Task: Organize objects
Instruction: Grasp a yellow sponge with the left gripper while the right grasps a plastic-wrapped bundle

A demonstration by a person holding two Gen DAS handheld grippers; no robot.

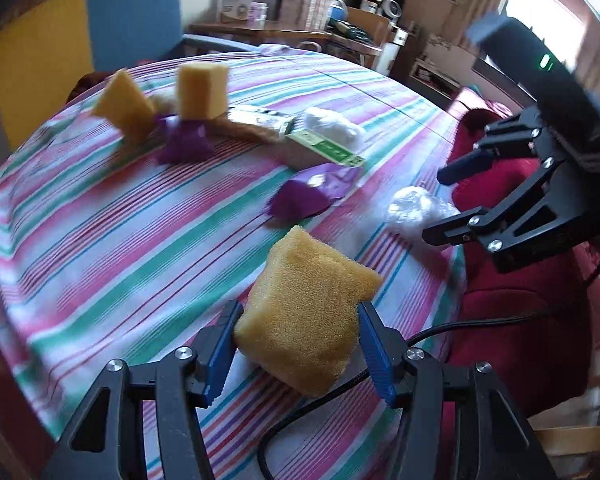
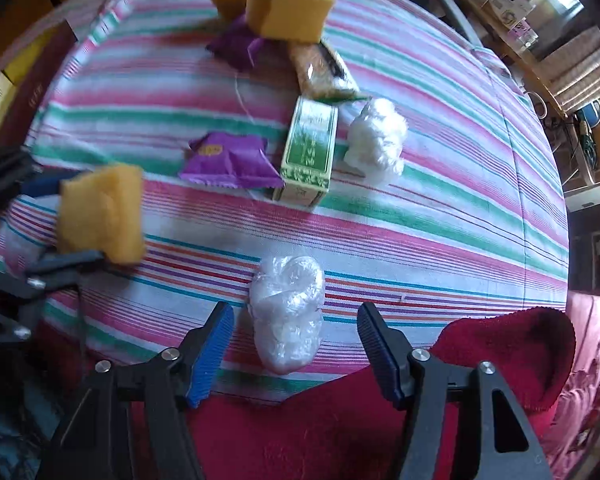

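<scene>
Fingers (image 1: 370,356) pinch sponge (image 1: 306,316) — long axis tilted.

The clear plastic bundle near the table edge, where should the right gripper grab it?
Across the narrow middle of the plastic bundle, coming from above. It lies lengthwise between the open right gripper fingers, so its short width fits the jaws.

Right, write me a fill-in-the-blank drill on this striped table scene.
1. The left gripper is shut on a yellow ____.
2. Between the right gripper's open jaws lies a clear ____ bundle.
3. The green box lies between a white wad and a ____ packet.

Missing: sponge; plastic; purple
</scene>
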